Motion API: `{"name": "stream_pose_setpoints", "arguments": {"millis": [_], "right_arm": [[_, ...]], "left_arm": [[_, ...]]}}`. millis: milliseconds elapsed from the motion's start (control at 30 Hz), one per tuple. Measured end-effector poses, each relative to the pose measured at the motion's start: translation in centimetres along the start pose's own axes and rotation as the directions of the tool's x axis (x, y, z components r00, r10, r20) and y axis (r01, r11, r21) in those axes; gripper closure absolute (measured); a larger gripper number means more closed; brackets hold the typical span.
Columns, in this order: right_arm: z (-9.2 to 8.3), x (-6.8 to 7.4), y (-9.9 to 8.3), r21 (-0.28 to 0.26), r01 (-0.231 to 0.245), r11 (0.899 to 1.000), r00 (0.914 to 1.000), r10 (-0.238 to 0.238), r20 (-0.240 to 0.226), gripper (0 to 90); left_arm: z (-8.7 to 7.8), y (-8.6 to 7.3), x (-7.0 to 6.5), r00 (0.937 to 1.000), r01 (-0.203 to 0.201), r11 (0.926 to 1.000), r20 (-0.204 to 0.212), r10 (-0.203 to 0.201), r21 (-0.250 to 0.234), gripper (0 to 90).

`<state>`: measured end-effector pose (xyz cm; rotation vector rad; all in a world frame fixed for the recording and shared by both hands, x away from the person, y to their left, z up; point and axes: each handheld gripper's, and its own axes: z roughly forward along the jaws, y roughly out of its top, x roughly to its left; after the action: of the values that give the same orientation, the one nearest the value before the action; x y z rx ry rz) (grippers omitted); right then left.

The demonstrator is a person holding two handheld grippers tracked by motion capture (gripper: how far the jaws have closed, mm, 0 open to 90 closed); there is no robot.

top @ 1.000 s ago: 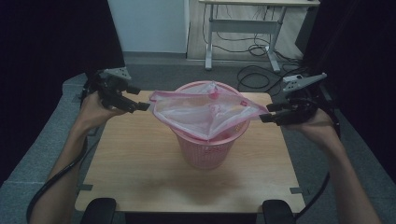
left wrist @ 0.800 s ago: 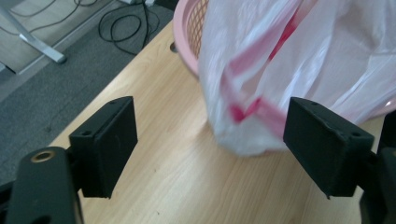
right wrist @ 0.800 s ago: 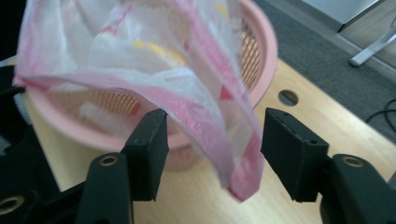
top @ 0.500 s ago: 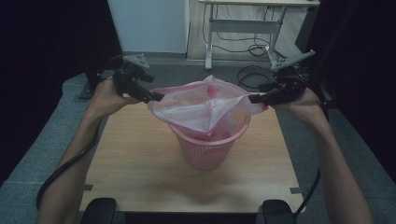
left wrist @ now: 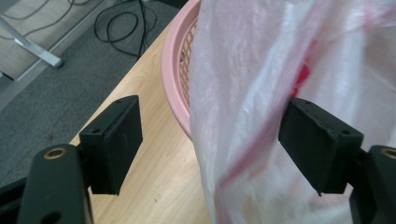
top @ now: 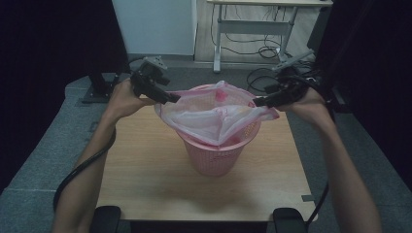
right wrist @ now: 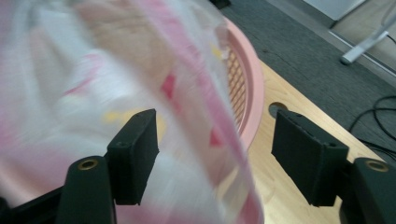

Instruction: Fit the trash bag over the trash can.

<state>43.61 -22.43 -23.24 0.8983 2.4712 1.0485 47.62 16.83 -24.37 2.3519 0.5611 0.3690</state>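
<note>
Pink basket (top: 218, 155) at table (top: 145, 194) centre, bag (top: 214, 119) draped over its rim. Left gripper (top: 167, 97) at ten o'clock, jaws spread, just closing slightly, bag between. Right gripper (top: 260, 102) at two o'clock, jaws spread, just opening, bag between.

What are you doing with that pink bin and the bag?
A person is fitting a thin plastic bag into a pink basket that stands on a wooden table. The left hand-held gripper and the right hand-held gripper are at opposite edges of the bag, spreading its mouth over the basket's rim. Seen from each gripper's own camera, the jaws stand apart with bag film loose between them, so neither is pinching it, and the right jaws have just been opening.
</note>
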Motion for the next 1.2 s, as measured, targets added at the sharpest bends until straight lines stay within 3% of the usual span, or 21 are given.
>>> {"name": "stream_pose_setpoints", "arguments": {"millis": [200, 233, 267, 400, 500, 633, 833, 867, 933, 1067, 1133, 1200], "right_arm": [[6.0, -1.4, 0.1, 0.069, -0.054, 0.996, 0.9967, 0.050, 0.064, 31.8], [6.8, -1.6, -0.2, 0.089, -0.063, 0.994, 0.9958, 0.057, 0.071, 33.1], [7.5, -1.8, -0.5, 0.102, -0.073, 0.992, 0.9946, 0.065, 0.081, 35.5], [9.0, -1.9, -1.6, 0.124, -0.087, 0.989, 0.9941, 0.078, 0.075, 47.0], [8.9, -1.3, -2.2, 0.112, -0.078, 0.991, 0.9929, 0.067, 0.098, 51.1], [8.1, -0.2, -2.9, 0.114, -0.068, 0.991, 0.9952, 0.059, 0.078, 53.6], [7.1, 2.0, -4.0, 0.116, -0.028, 0.993, 0.9984, 0.022, 0.052, 53.3], [6.6, 2.8, -4.3, 0.118, -0.003, 0.993, 0.9997, 0.001, 0.023, 49.9], [6.4, 3.2, -4.3, 0.113, 0.010, 0.994, 0.9999, -0.011, 0.011, 43.8], [6.1, 3.3, -4.1, 0.111, 0.014, 0.994, 0.9998, -0.013, -0.013, 38.8], [6.1, 3.3, -4.0, 0.117, 0.018, 0.993, 0.9997, -0.016, -0.018, 37.7], [6.1, 3.3, -4.0, 0.120, 0.022, 0.992, 0.9996, -0.020, -0.023, 37.3]], "left_arm": [[3.7, -0.3, 1.4, 0.9987, 0.047, 0.9983, 0.020, -0.047, 0.036, 28.6], [3.7, -0.3, 1.4, 0.9987, 0.047, 0.9983, 0.020, -0.047, 0.036, 29.2], [5.0, -0.8, 1.8, 0.9974, 0.061, 0.9972, 0.036, -0.063, 0.043, 30.4], [6.8, -1.8, 2.0, 0.9936, 0.077, 0.9964, 0.080, -0.080, 0.035, 33.8], [7.1, -2.3, 1.7, 0.9911, 0.077, 0.9966, 0.106, -0.080, 0.029, 36.0], [6.8, -2.9, 0.1, 0.9936, 0.052, 0.9981, 0.098, -0.055, 0.033, 34.1], [5.4, -4.5, -1.5, 0.9884, 0.054, 0.9984, 0.141, -0.056, 0.018, 30.4], [4.8, -5.1, -1.9, 0.9833, 0.071, 0.9970, 0.166, -0.075, 0.031, 30.4], [4.4, -5.5, -2.0, 0.9813, 0.099, 0.9937, 0.161, -0.106, 0.052, 28.0], [3.7, -5.8, -1.5, 0.9688, 0.131, 0.9896, 0.204, -0.140, 0.058, 29.9], [3.6, -5.8, -1.5, 0.9707, 0.132, 0.9881, 0.192, -0.145, 0.079, 26.6], [3.5, -5.6, -1.5, 0.9785, 0.124, 0.9879, 0.154, -0.137, 0.094, 20.9]]}}
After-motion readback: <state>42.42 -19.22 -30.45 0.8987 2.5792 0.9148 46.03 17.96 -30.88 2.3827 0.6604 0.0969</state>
